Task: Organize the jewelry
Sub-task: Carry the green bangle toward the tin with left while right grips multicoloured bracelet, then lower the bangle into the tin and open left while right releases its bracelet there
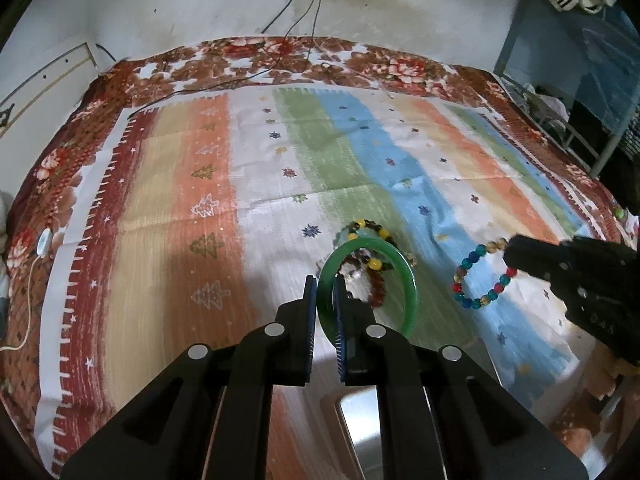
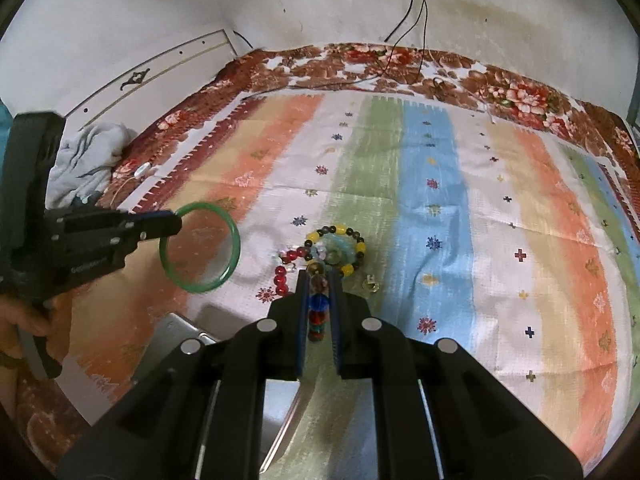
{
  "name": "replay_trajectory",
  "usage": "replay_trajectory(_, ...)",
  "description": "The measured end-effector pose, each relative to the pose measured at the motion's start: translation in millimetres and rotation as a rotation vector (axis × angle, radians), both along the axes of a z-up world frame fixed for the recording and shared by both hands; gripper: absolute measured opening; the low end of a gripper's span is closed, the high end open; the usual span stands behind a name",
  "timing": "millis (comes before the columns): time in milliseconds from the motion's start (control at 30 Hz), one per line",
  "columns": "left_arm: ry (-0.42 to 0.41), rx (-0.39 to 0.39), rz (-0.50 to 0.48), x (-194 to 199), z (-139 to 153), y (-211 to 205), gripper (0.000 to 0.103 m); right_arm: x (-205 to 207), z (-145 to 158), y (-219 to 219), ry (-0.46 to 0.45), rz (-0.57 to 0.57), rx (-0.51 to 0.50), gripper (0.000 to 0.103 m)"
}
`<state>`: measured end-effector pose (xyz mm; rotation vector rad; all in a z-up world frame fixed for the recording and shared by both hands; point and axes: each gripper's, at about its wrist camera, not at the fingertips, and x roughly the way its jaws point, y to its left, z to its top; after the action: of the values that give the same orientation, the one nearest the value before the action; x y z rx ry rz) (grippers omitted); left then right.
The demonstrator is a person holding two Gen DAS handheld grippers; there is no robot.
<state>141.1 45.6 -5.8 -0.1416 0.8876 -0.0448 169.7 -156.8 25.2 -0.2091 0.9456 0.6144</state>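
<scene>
Striped cloth (image 1: 280, 168) in orange, white, green and blue bands covers a bed, laid over a red floral blanket (image 1: 100, 92) that shows along the borders. Behind the bed stands a stained white wall (image 1: 200, 0) with two dark cables (image 1: 304, 8) hanging from a socket at 12 o'clock in both views.

Left gripper (image 1: 325, 286): jaws closed on the rim of a green bangle (image 1: 408, 280), which is lifted clear of the cloth; seen from the right wrist, the bangle (image 2: 236, 248) hangs off the fingertips at about 9 o'clock. A hand (image 2: 24, 320) grasps that tool's handle at the left edge.

Right gripper (image 2: 318, 280): jaws closed on a multicoloured bead bracelet (image 2: 318, 312), its beads stacked between the pads. From the left wrist, the same bracelet (image 1: 480, 300) dangles as a loop from the right gripper (image 1: 510, 258) at 3 o'clock.

Remaining jewelry lies in a small pile (image 2: 332, 248) on the white and green bands near the centre: a bracelet of yellow and dark beads (image 2: 340, 230), a red bead string (image 2: 280, 276), a pale blue piece, not clearly resolved. A small ring-like item (image 2: 370, 282) sits just beside the pile at 4 o'clock.

A metal tray (image 2: 176, 328) lies at the near edge, at 6 o'clock, partly hidden by the grippers. Crumpled grey fabric (image 2: 88, 152) rests at 10 o'clock.
</scene>
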Motion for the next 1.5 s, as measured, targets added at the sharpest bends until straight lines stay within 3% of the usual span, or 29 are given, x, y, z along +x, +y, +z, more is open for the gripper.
replay_trajectory(467, 0.018, 0.018, -0.075, -52, -12, -26, 0.008, -45, 1, -1, 0.022, 0.047, 0.025, 0.011)
replay_trajectory(967, 0.031, 0.0, -0.105, -68, -18, -36, 0.012, -66, -9, -2, 0.071, 0.064, 0.017, 0.012)
replay_trajectory(1033, 0.015, 0.003, -0.1, -69, -16, -35, 0.013, -66, -9, -2, 0.067, 0.059, 0.013, 0.018)
replay_trajectory(1100, 0.009, -0.004, -0.089, -68, -14, -32, 0.016, -64, -9, -3, 0.06, 0.047, 0.006, 0.033)
replay_trajectory(1167, 0.01, -0.002, -0.084, -66, -14, -31, 0.025, -61, -10, -5, 0.058, 0.036, 0.003, 0.037)
replay_trajectory(1500, 0.036, 0.049, -0.068, -38, -18, -21, 0.045, -37, -18, -4, 0.045, -0.004, -0.039, 0.056)
